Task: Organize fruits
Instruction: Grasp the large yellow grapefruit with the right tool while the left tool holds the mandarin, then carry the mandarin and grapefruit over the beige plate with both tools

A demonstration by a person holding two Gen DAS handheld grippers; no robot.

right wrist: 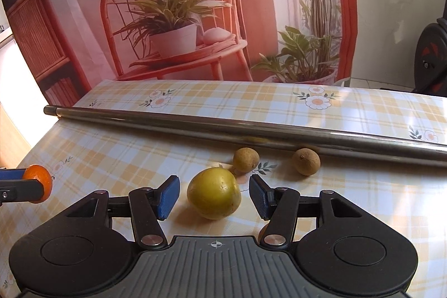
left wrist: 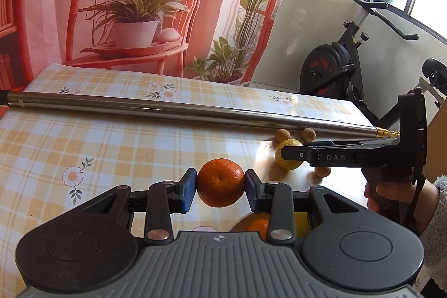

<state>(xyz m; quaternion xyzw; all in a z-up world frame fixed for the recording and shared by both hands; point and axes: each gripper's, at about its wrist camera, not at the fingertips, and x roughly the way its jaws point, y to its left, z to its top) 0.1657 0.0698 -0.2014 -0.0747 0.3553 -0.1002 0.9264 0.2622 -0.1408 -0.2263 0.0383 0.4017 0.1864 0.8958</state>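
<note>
Orange (left wrist: 220, 182): a round, deep-orange fruit with a dimpled skin and a small stem scar facing the left wrist camera is seen. It is clamped between the blue pads (left wrist: 187, 190) of the left gripper (left wrist: 220, 190) and appears to be held above the tablecloth. In the right wrist view it is seen at the far left edge (right wrist: 37, 183), still between those pads.

Left gripper: clenched on the orange, both pads pressed to its sides.

Yellow fruit (right wrist: 214, 193): a smooth, yellow-green, slightly oval fruit with small brown specks is seen lying on the tablecloth (right wrist: 111, 155). It is framed between the spread fingers of the right gripper (right wrist: 214, 196), with a gap left on each side.

Right gripper: released, its pads apart and neither touching the yellow fruit.

Small brown fruits: two are seen just beyond the yellow fruit, one (right wrist: 245, 159) near its far side and one (right wrist: 306, 161) further right, close to the metal pole (right wrist: 223, 127). A third (left wrist: 322, 172) is partly hidden under the right gripper in the left wrist view.

Bowl (left wrist: 237, 225): only a sliver of a rim is seen below the left gripper, behind its linkage. Orange and yellow shapes are seen inside; what they are cannot be told.

Metal pole: laid across the table, left to right, beyond all the fruit.
</note>
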